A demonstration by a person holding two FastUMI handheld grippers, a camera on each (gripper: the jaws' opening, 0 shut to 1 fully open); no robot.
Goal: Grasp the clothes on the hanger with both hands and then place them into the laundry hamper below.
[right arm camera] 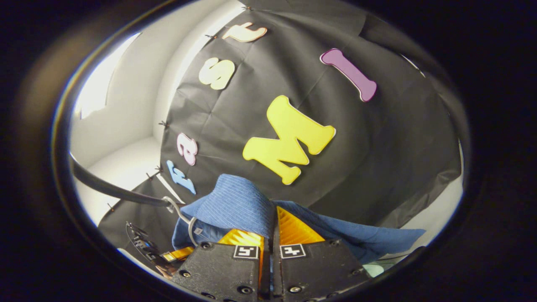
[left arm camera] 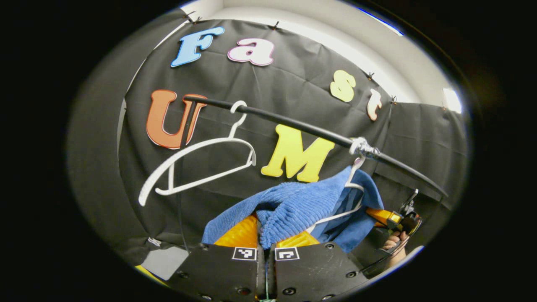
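Observation:
A blue corduroy garment (left arm camera: 293, 205) hangs on a white hanger (left arm camera: 354, 176) from the black rail (left arm camera: 310, 132). In the left gripper view my left gripper (left arm camera: 265, 241) is shut on a bunched fold of it. The right gripper (left arm camera: 394, 220), held by a hand (left arm camera: 394, 243), shows beyond the garment's right side. In the right gripper view my right gripper (right arm camera: 270, 235) is shut on the blue garment (right arm camera: 239, 205), whose cloth rises between the fingers and spreads right. The hanger's hook (right arm camera: 180, 214) and rail (right arm camera: 113, 188) lie to the left. The hamper is hidden.
An empty white hanger (left arm camera: 201, 165) hangs on the rail's left part. A pale grey surface (left arm camera: 163, 262) shows at the lower left of the left gripper view. The other gripper's body (right arm camera: 147, 247) sits at the lower left of the right gripper view.

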